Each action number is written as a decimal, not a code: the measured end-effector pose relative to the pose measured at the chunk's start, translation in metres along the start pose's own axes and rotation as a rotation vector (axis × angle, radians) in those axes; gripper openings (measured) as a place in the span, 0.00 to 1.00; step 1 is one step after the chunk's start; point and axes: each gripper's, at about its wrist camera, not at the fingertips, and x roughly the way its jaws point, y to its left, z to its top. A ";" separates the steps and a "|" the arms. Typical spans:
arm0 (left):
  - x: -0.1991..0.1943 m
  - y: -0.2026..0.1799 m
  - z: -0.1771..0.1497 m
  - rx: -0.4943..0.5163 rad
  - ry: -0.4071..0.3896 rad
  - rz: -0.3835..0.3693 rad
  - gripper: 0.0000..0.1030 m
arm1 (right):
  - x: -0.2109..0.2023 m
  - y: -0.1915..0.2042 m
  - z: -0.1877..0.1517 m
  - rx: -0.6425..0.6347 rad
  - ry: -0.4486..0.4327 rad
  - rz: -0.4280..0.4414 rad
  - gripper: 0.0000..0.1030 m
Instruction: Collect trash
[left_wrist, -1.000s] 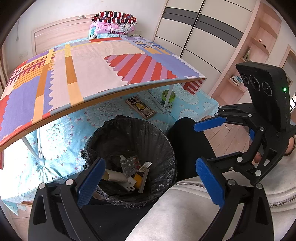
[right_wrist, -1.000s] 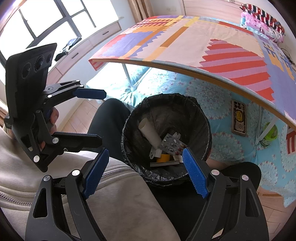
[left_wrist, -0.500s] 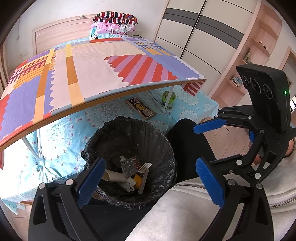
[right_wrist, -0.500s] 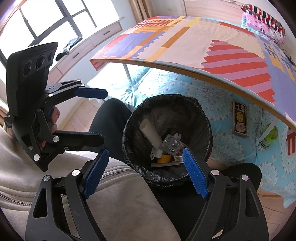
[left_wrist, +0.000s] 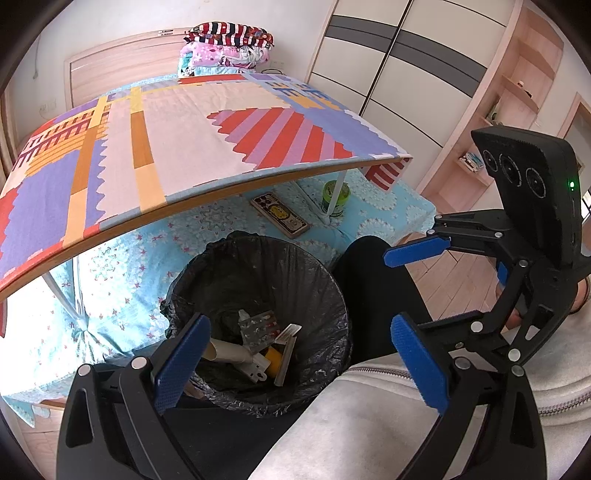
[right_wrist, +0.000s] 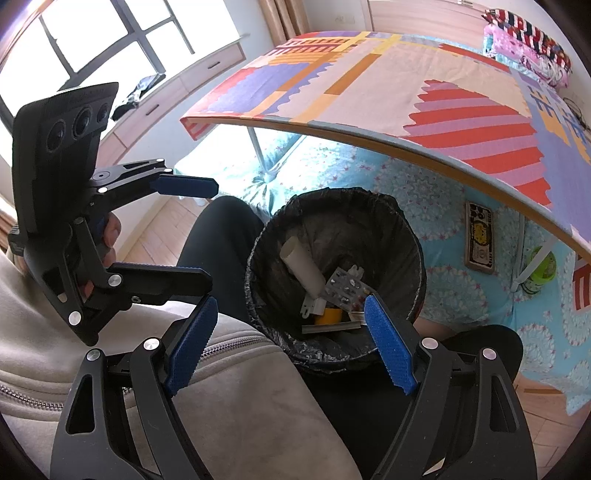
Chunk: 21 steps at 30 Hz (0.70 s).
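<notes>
- Surface (left_wrist: 184, 122): the patterned top carries no loose item in either view; it looks the same as a second ago. Judged cleared.
- Bed (left_wrist: 122, 280) under the surface: a flat printed card (left_wrist: 279, 215) and a green jar (left_wrist: 335, 195) lie on the blue sheet, well apart from the bin. Both are where they were a second ago. Whether they count as trash cannot be told.
- Bin (left_wrist: 325, 269), black-lined, stands between the person's knees: unmoved over the last second.
- Trash in the bin: a paper tube (right_wrist: 301, 267), a blister pack (right_wrist: 345, 286), a yellow piece (right_wrist: 327, 315) and flat strips (right_wrist: 330, 326) lie at the bottom, arranged as before.
- Left tongs (left_wrist: 299, 363): wide apart, nothing between the pads, held over the near side of the bin.
- Right tongs (right_wrist: 291, 343): likewise wide apart and empty, over the bin's near rim.
- Finding: no change in the last second; both hands hold still.
- Judgement: collection appears finished or paused, unless the items on the bed are to be fetched.
</notes>
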 end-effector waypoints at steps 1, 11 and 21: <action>0.000 0.000 0.000 0.000 -0.001 -0.001 0.92 | 0.000 0.000 0.000 -0.001 0.000 0.000 0.79; 0.000 0.000 0.000 -0.001 -0.001 -0.004 0.92 | -0.001 -0.002 -0.001 0.003 -0.001 -0.002 0.79; 0.000 0.000 0.000 -0.002 -0.001 -0.003 0.92 | 0.000 -0.002 -0.001 0.005 -0.001 -0.002 0.79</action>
